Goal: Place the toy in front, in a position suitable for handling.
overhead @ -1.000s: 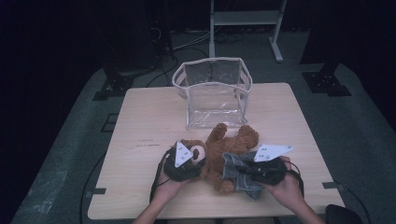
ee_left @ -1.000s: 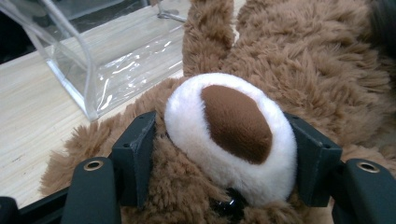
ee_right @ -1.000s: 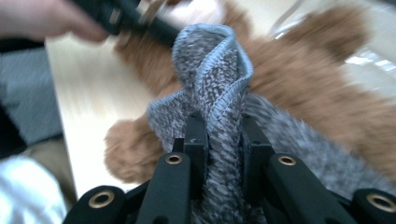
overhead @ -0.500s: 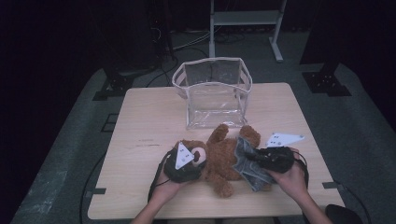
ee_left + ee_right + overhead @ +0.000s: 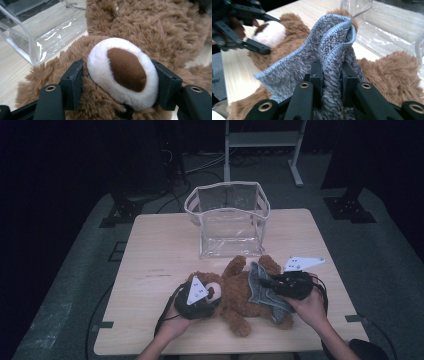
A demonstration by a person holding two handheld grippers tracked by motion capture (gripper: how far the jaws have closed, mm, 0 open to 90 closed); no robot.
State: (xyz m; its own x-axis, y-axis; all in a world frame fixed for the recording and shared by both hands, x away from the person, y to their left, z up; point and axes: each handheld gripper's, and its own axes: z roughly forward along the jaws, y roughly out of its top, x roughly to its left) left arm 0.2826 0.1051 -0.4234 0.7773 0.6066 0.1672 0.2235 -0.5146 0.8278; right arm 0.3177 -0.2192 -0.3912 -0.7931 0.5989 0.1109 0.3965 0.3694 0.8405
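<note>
High view: our left gripper (image 5: pixel 200 296) clamps the teddy bear (image 5: pixel 239 295) by its muzzle (image 5: pixel 122 72); our right gripper (image 5: pixel 289 285) pinches the grey knit garment (image 5: pixel 322 57). We judge a hard tug could slip that thin fold free.

Black fingers (image 5: pixel 347 82) pinch a fold of grey knit cloth (image 5: pixel 317 62); brown teddy bear (image 5: pixel 387 72) lies beneath.

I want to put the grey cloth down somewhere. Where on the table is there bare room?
Bare wood lies left of the clear bag, between it and the table edge, and right of the bag at the far right corner. The near middle is crowded: the teddy bear, the grey cloth and both hands.
</note>
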